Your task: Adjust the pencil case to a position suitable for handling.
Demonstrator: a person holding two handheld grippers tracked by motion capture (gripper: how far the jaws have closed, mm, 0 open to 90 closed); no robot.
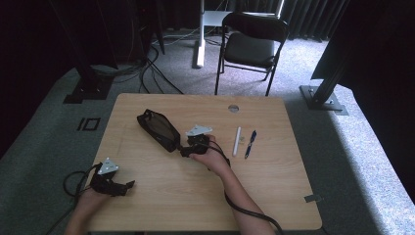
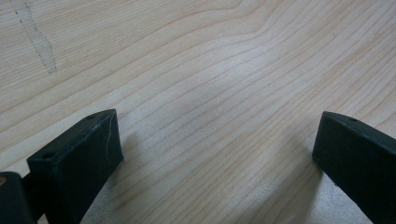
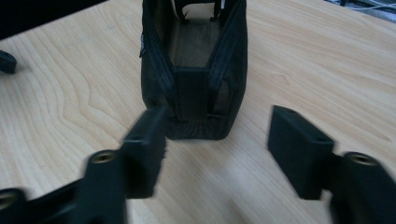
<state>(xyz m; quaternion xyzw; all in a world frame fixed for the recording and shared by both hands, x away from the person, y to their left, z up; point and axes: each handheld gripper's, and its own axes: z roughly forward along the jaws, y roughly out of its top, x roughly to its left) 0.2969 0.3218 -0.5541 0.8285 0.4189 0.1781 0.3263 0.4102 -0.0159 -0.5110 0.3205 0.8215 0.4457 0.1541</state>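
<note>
Black mesh pouch [image 3: 194, 79] shows no readable label; left gripper [image 2: 215, 158] and right gripper [image 3: 217, 144] gape wide.

Lab or recording studio: black curtains [image 1: 313, 19], floor cables [image 1: 147, 68], bolted frame posts [image 1: 325, 90], folding chair [image 1: 249, 44].

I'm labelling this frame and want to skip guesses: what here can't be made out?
- Black pouch: its inside is too dark in the high view and shadowed in the right gripper view.
- Small item between the white pen and dark pen: too small to identify.
- Right gripper: motion-blurred, so contact with the pouch is unclear.
</note>
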